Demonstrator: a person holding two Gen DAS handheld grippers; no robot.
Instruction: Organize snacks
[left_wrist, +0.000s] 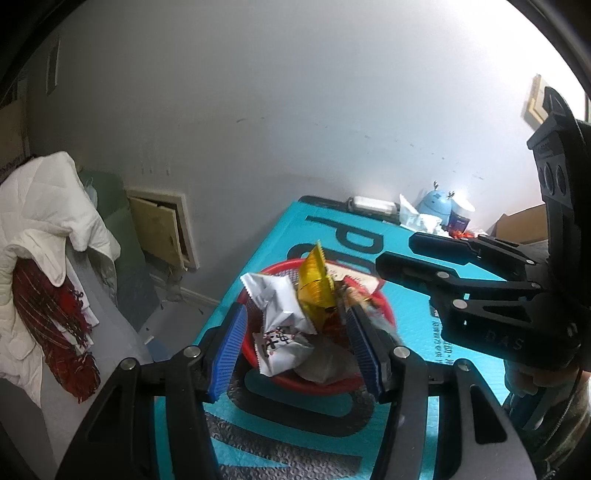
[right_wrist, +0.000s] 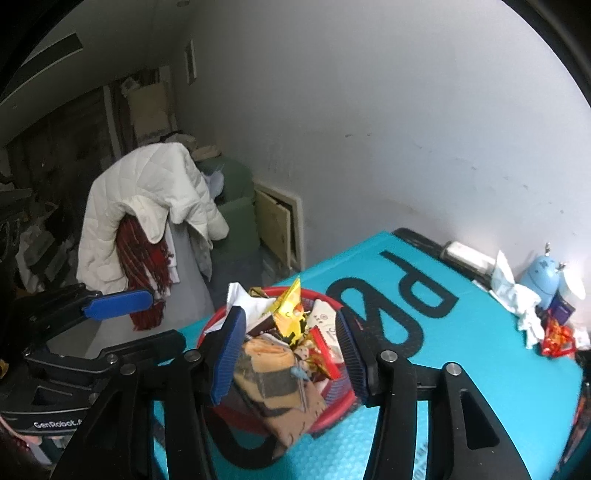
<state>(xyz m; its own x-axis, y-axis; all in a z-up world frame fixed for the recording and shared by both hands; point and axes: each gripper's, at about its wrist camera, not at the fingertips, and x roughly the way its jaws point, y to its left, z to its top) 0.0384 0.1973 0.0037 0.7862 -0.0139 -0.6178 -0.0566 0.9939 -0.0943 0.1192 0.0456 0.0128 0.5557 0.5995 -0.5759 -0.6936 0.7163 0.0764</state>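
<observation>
A red basket (left_wrist: 384, 314) (right_wrist: 332, 413) full of snack packets sits on the teal mat (left_wrist: 410, 328) (right_wrist: 480, 369). In the left wrist view a white packet (left_wrist: 277, 299) and a yellow packet (left_wrist: 314, 280) stick up from it. My left gripper (left_wrist: 295, 350) is open above the basket, with nothing between its fingers. In the right wrist view my right gripper (right_wrist: 288, 354) is open over an orange and brown packet (right_wrist: 273, 384) lying on the basket's near side. Each gripper shows in the other's view: the right one (left_wrist: 402, 251), the left one (right_wrist: 147, 317).
At the mat's far end stand a blue toy (right_wrist: 543, 277), crumpled white tissue (right_wrist: 517, 299) and red wrappers (right_wrist: 557, 339). A chair draped with a white jacket (right_wrist: 147, 206) and a red scarf (left_wrist: 55, 325) stands left of the table. A wall runs behind.
</observation>
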